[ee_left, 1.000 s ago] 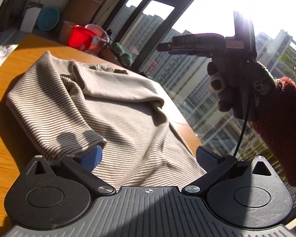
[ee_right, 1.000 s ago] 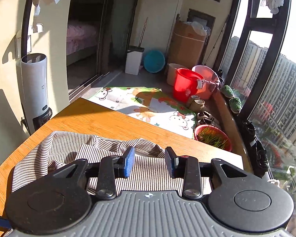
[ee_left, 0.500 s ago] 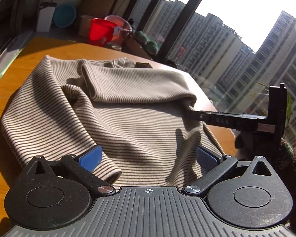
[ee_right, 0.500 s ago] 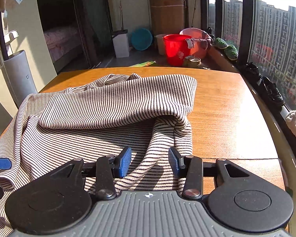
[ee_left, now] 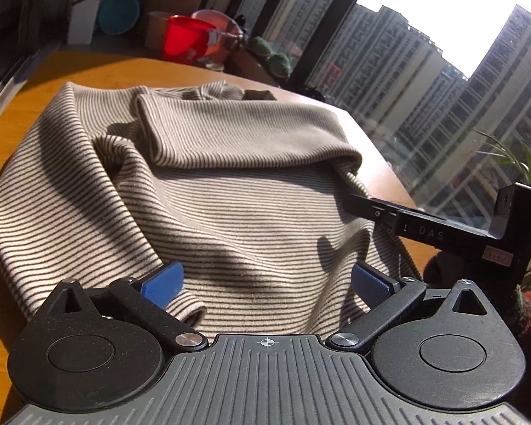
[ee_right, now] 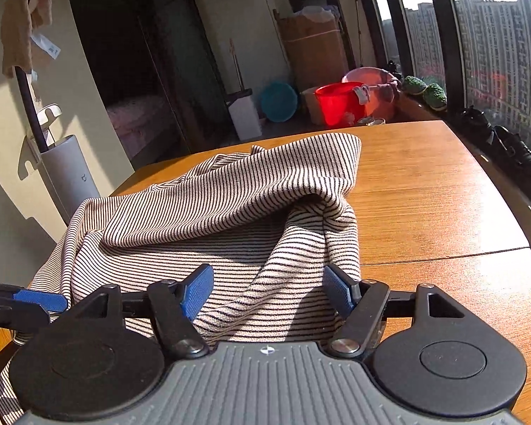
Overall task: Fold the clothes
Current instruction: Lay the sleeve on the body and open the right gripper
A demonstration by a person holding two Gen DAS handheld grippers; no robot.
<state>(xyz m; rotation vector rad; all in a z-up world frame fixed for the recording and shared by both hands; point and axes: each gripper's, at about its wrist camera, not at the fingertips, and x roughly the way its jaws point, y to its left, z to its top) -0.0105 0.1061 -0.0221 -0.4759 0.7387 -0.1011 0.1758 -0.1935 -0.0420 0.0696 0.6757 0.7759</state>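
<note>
Two grippers hang low over one striped garment [ee_left: 230, 191] that lies rumpled on the wooden desk [ee_right: 424, 191]. A second ago the right gripper [ee_right: 267, 292] was high above the cloth with its blue pads close together; it has since come down to the garment's near right edge, and its jaws have just been opening, so they now stand well apart with loose striped cloth lying between them, neither pad pressing on it. In the left wrist view that same gripper was raised against the window a second ago; it now reaches in level from the right, its tip just beside the folded-over sleeve. The left gripper [ee_left: 265, 283] has shifted along the desk, so the garment fills more of its view than before; its jaws are spread wide as they were, with the near hem of the garment between and below the pads, which do not clamp it.

The garment's upper part is doubled back over its body in a thick fold, and a bunched corner hangs down on the window side, right ahead of the right gripper. The left gripper's blue pad shows at the garment's left edge in the right wrist view.

Beyond the desk a red bucket [ee_right: 340, 102] stands on the floor beside a pink basin [ee_right: 370, 76]; what they contain cannot be made out.
</note>
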